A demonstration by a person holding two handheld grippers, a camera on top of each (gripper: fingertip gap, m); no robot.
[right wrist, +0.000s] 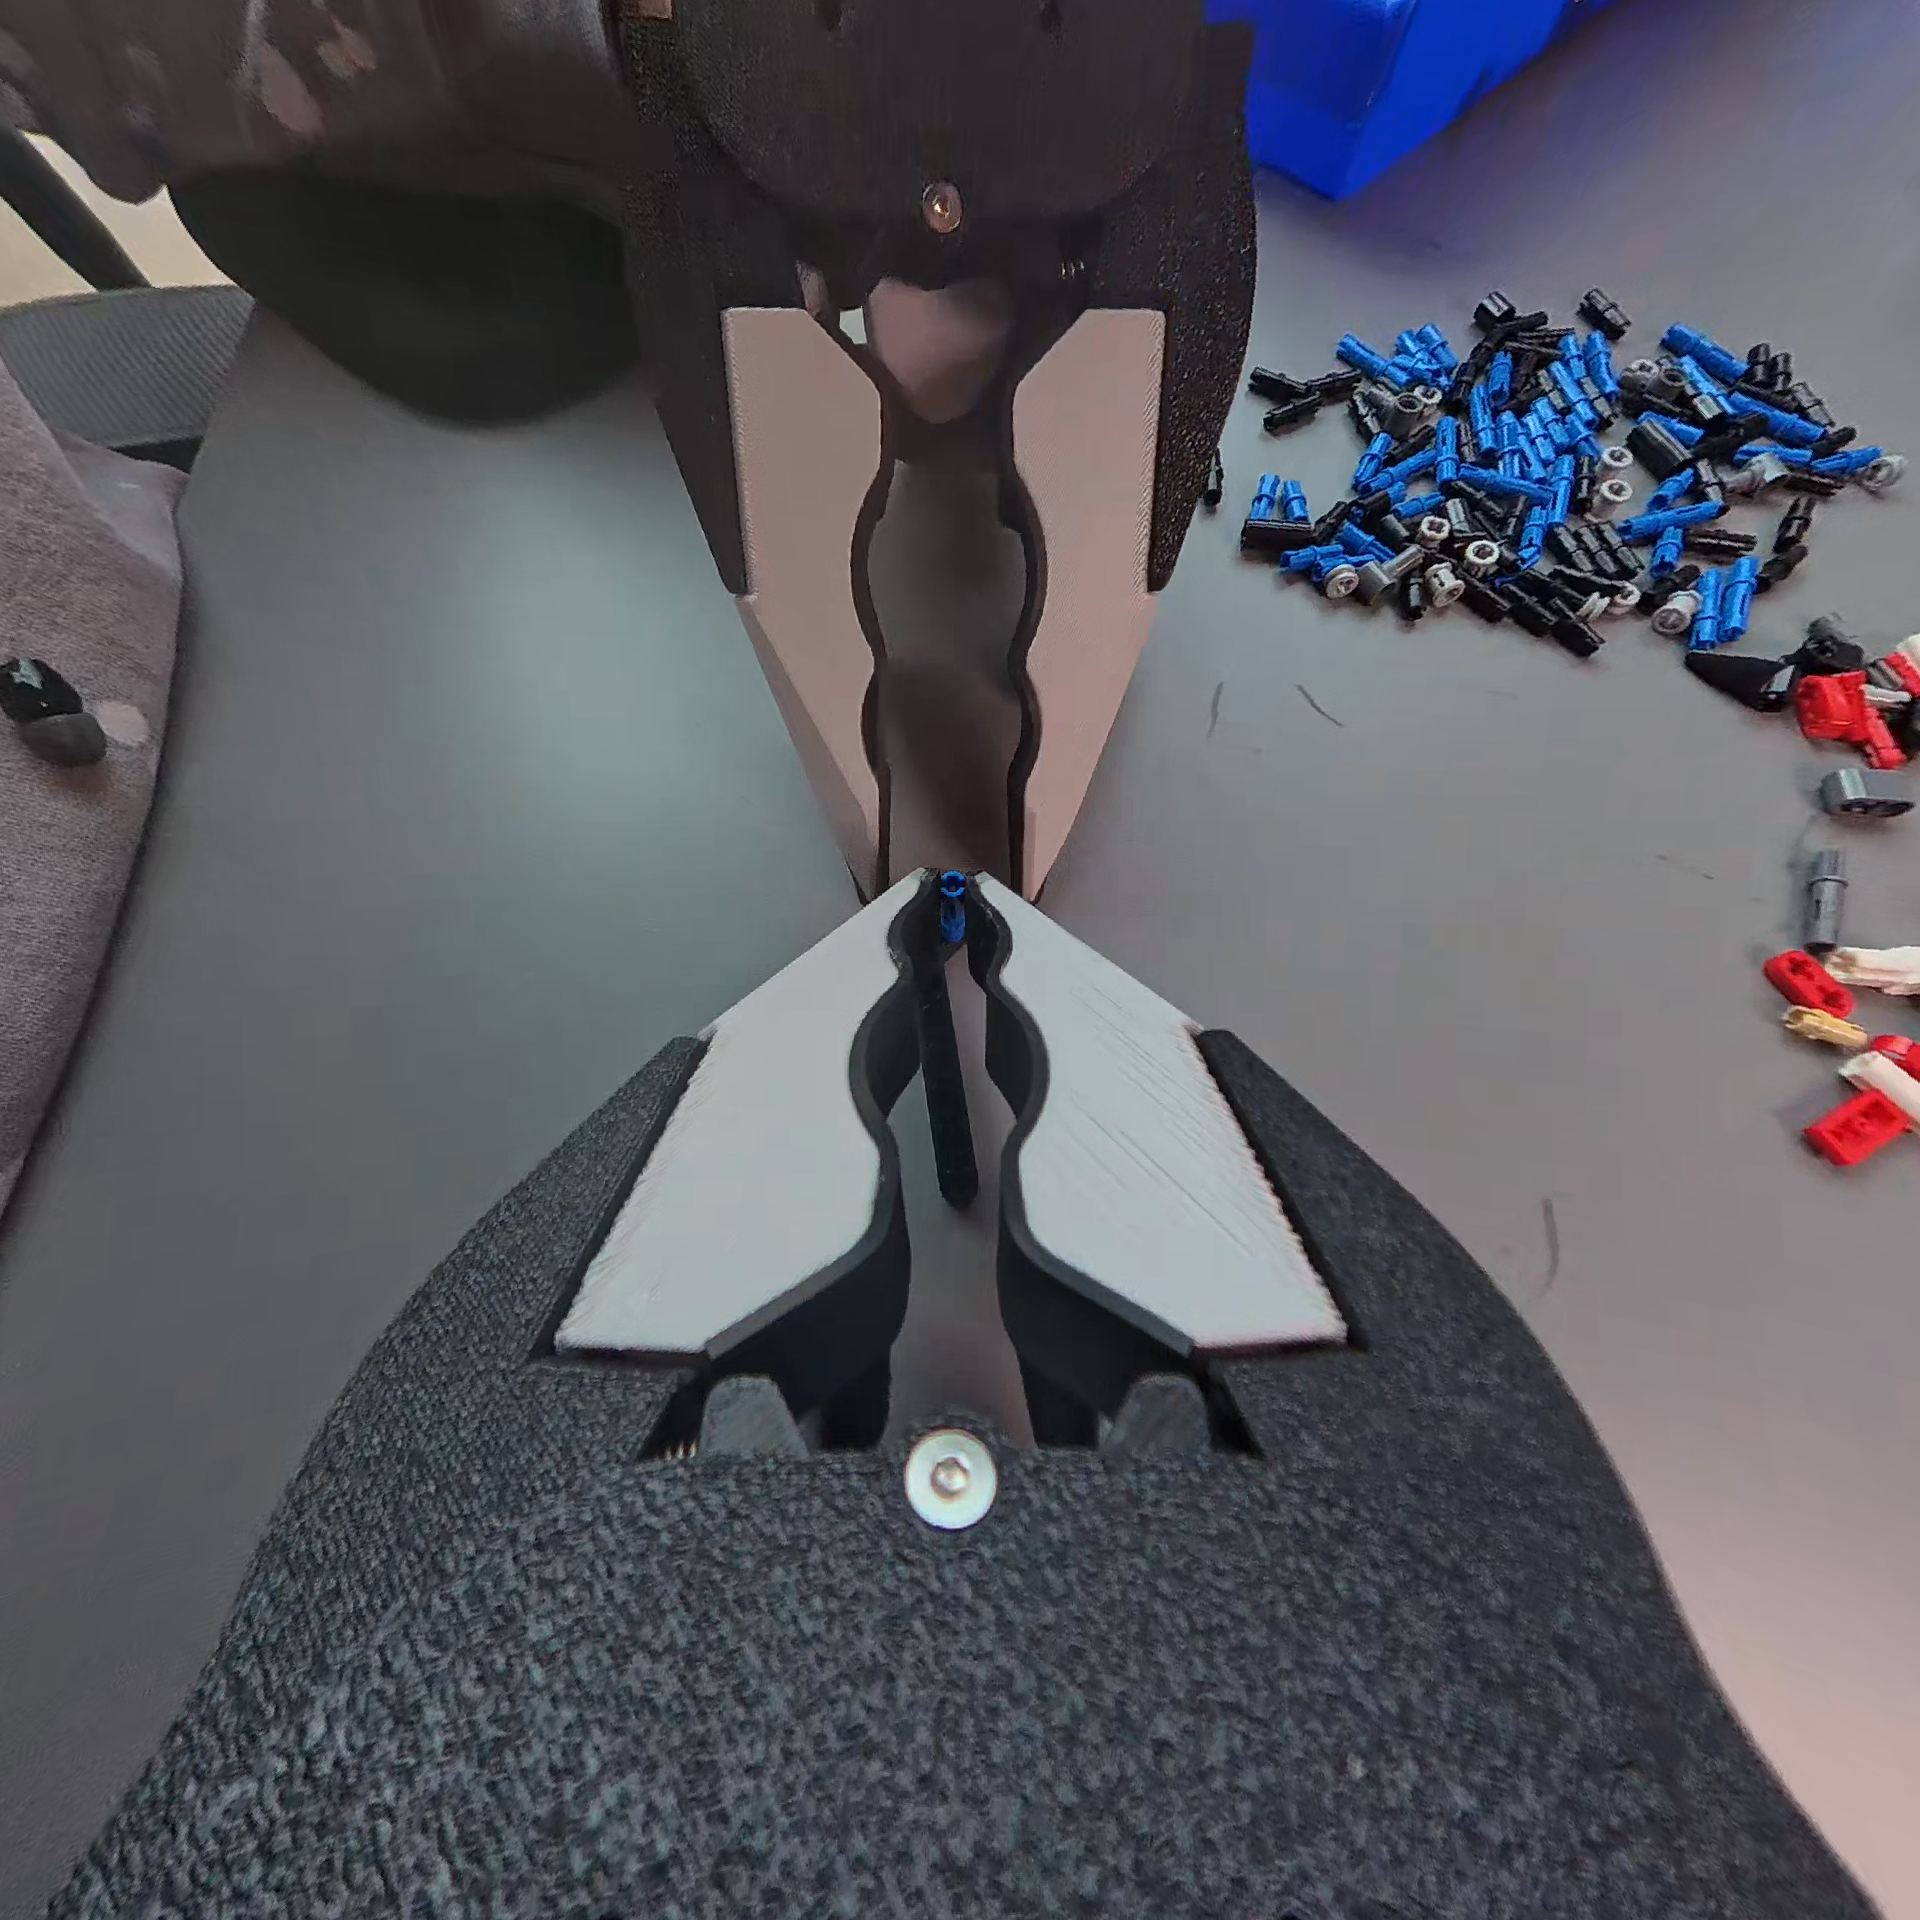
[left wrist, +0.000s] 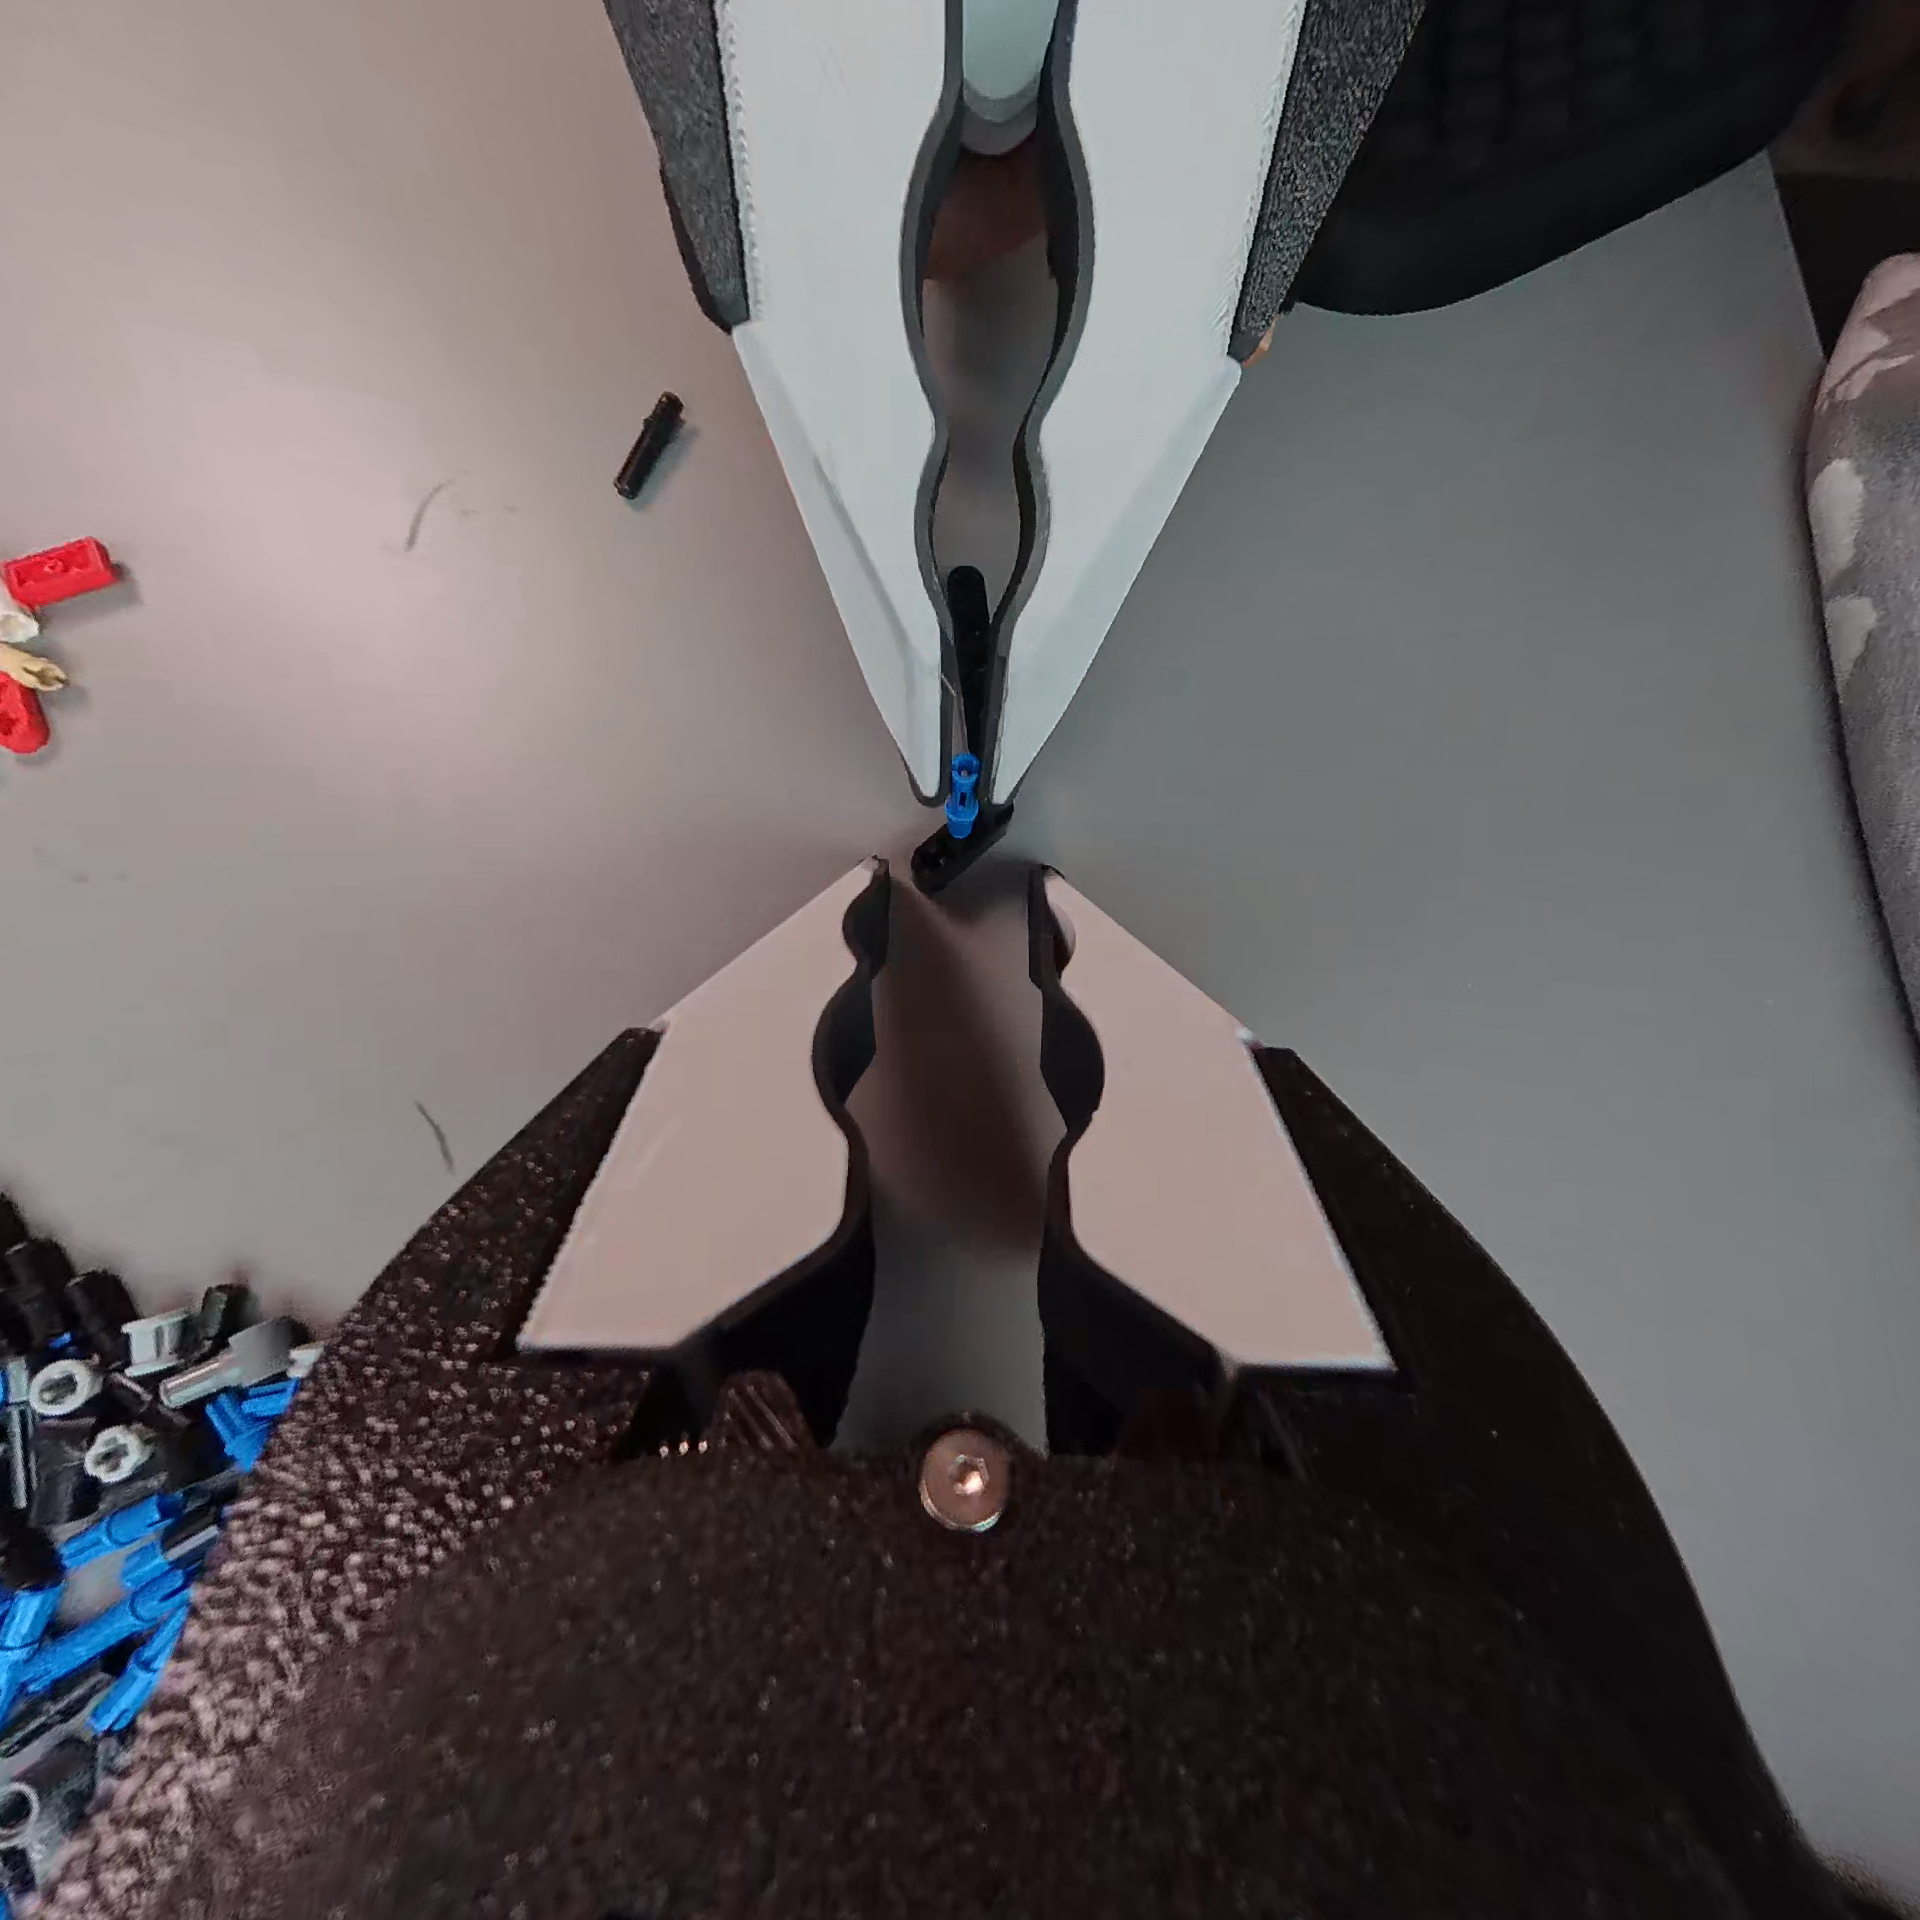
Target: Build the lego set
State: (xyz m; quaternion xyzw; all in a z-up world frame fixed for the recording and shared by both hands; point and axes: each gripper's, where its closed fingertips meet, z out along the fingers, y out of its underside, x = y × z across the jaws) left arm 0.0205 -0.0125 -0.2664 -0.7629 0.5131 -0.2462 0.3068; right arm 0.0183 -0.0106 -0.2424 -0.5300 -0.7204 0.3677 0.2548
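— Black lego beam [right wrist: 943,1081] with blue pin [right wrist: 949,902] at its tip: clamped between right gripper [right wrist: 948,894] fingers, held above grey table [right wrist: 436,727].

— And left gripper [left wrist: 956,868]?

— Jaws parted, holding nothing, tips just short of beam's end [left wrist: 951,857], facing right gripper [left wrist: 961,800] head-on.

— Farther out?

— Loose black pin [left wrist: 649,445] alone on table. Pile of blue, black and grey pins [right wrist: 1558,478] off to one side, red and white pieces [right wrist: 1860,997] near it. Blue bin [right wrist: 1382,83] at far edge.
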